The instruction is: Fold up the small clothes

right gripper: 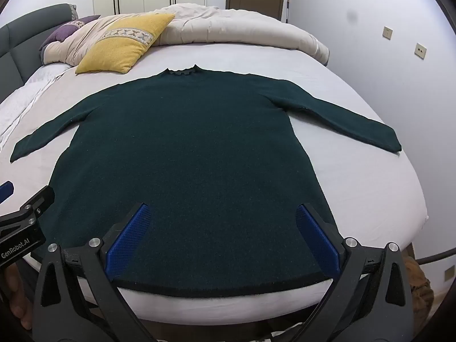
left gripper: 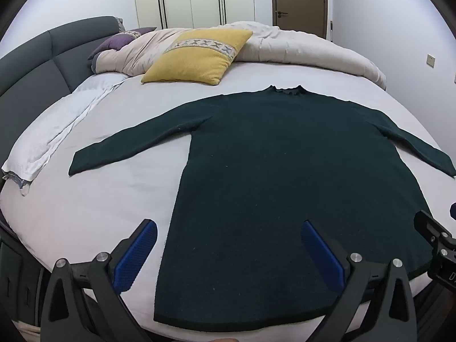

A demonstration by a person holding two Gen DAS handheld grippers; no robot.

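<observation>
Left wrist view: your left gripper [left gripper: 228, 252] hovers, fingers spread, over the hem corner of the dark green sweater [left gripper: 270, 171], spread flat at the bed [left gripper: 85, 205]'s near edge for folding.

Right wrist view: your right gripper [right gripper: 221, 235], fingers spread too, hangs over the hem's right part, empty.

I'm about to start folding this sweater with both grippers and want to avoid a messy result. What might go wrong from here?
1. The dark green sweater has its hem at the bed's near edge; a tug toward you may drag it off.
2. Both the left gripper and right gripper are open near the hem; the thick knit may slip from a shallow pinch.
3. The long sleeves could bunch when folded inward.
</observation>
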